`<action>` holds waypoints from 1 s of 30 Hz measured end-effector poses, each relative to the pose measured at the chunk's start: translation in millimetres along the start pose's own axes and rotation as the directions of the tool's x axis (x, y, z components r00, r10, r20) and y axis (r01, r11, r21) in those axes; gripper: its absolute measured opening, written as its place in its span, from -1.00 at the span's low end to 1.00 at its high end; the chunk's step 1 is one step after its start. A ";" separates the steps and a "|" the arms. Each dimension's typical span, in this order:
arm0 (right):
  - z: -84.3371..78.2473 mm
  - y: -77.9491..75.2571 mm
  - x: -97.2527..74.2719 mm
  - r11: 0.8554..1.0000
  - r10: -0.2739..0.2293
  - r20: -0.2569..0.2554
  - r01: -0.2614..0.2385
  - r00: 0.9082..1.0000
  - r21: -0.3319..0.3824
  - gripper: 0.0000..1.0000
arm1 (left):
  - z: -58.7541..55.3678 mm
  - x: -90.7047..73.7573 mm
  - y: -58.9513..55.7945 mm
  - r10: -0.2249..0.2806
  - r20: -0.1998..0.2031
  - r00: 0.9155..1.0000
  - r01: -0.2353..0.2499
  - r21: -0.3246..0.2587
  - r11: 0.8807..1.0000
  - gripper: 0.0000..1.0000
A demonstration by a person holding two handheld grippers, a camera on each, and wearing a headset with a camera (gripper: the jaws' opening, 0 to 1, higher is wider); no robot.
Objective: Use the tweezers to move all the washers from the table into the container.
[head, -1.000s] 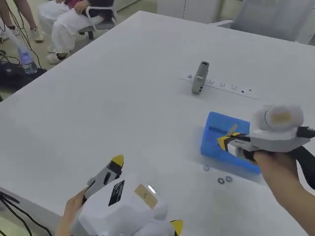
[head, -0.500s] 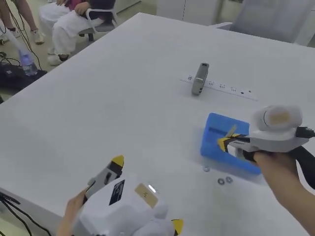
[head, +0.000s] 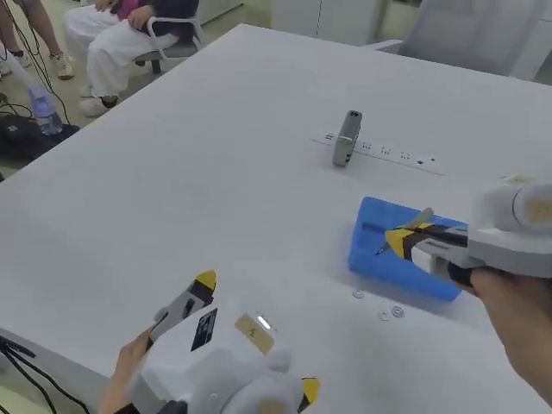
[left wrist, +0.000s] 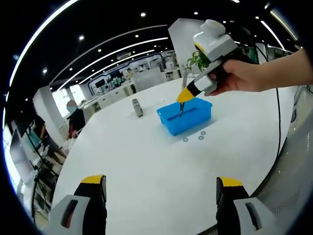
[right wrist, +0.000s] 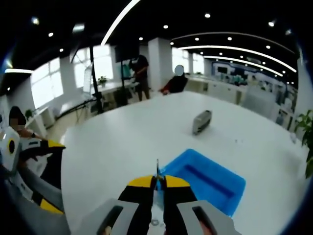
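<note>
Below the right tool in the head view, three washers lie on the white desk, just off the near wall of one blue container. Right tool is pinched narrow on one pair of tweezers, tip over the container. Cannot tell if the tip carries a washer. Left tool is well apart to the left, jaws wide, holding nothing. One grey device lies beyond the container.

Left gripper view: left tool wide, nothing held. Ahead of it, right tool in a hand, tweezers pointing down over the container. Three washers just on the near side of it.

Right gripper view: right tool clamped on tweezers. Container ahead-right, grey device farther ahead, left tool far left. Washers too blurred to count.
</note>
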State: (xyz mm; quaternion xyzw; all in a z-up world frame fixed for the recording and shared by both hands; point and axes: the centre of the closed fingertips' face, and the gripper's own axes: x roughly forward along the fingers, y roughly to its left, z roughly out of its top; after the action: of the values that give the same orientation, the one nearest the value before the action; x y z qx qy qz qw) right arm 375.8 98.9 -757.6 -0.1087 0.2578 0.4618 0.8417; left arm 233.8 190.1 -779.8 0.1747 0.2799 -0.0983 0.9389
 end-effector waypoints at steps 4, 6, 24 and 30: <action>-20.4 10.1 8.8 1.000 0.026 -0.044 -0.025 0.999 0.019 -0.94 | -0.2 -0.1 -0.8 -0.003 -0.002 1.000 0.003 0.004 1.000 0.90; -25.3 13.5 14.0 0.999 0.036 -0.050 -0.035 0.998 0.025 -0.94 | -1.0 0.0 -1.3 -0.005 -0.007 1.000 0.005 0.009 1.000 0.89; -44.9 13.9 41.7 0.996 0.071 -0.126 -0.077 0.989 -0.045 -0.92 | -3.8 0.7 -2.0 -0.005 -0.024 1.000 0.005 0.018 1.000 0.87; -46.2 14.6 43.2 0.995 0.066 -0.132 -0.076 0.989 -0.068 -0.93 | -4.2 0.8 -1.4 -0.002 -0.027 1.000 0.002 0.020 1.000 0.87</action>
State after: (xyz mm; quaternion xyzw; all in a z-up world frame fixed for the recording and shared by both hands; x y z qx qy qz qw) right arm 367.3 118.6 -818.9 -0.1597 0.2987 0.4925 0.8017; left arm 232.1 190.4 -783.9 0.1851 0.2915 -0.0998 0.9332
